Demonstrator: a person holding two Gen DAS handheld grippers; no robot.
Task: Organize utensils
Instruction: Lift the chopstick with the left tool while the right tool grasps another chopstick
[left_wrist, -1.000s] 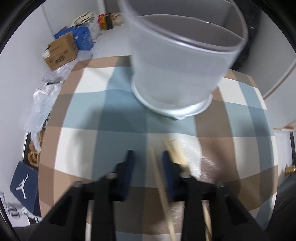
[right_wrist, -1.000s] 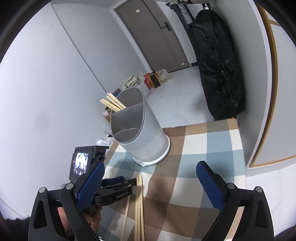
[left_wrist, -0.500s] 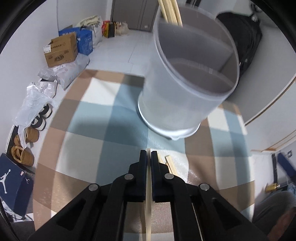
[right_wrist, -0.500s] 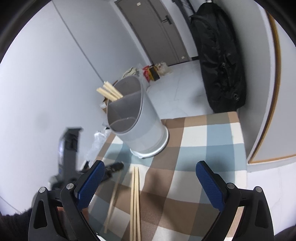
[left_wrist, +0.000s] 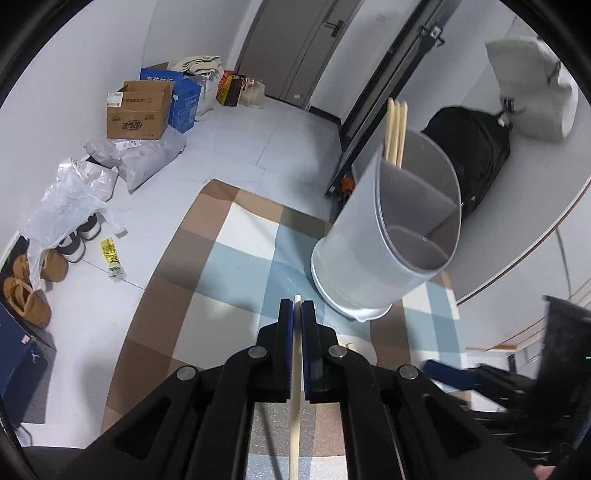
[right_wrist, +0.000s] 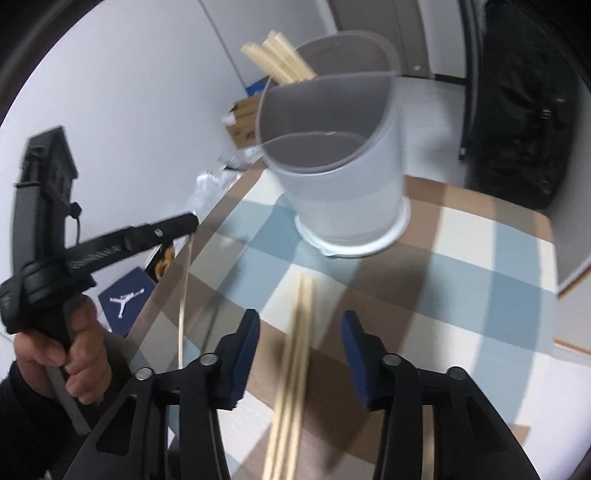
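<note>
My left gripper (left_wrist: 296, 308) is shut on a single wooden chopstick (left_wrist: 294, 387) and holds it above the checked tablecloth (left_wrist: 229, 266); it also shows in the right wrist view (right_wrist: 184, 227) with the chopstick (right_wrist: 183, 295) hanging down. A grey divided utensil holder (left_wrist: 399, 236) stands at the table's far side with several chopsticks (left_wrist: 395, 129) in its back compartment. My right gripper (right_wrist: 300, 332) is open, low over a pair of chopsticks (right_wrist: 295, 354) that lie on the cloth in front of the holder (right_wrist: 340, 155).
Cardboard boxes (left_wrist: 138, 110), plastic bags (left_wrist: 74, 192) and shoes (left_wrist: 26, 291) lie on the floor left of the table. A black bag (right_wrist: 517, 99) stands against the wall behind the table. A blue box (right_wrist: 125, 299) sits on the floor.
My left gripper closed on one chopstick and lifted it off the cloth. My right gripper dropped down and forward over the pair of chopsticks and narrowed.
</note>
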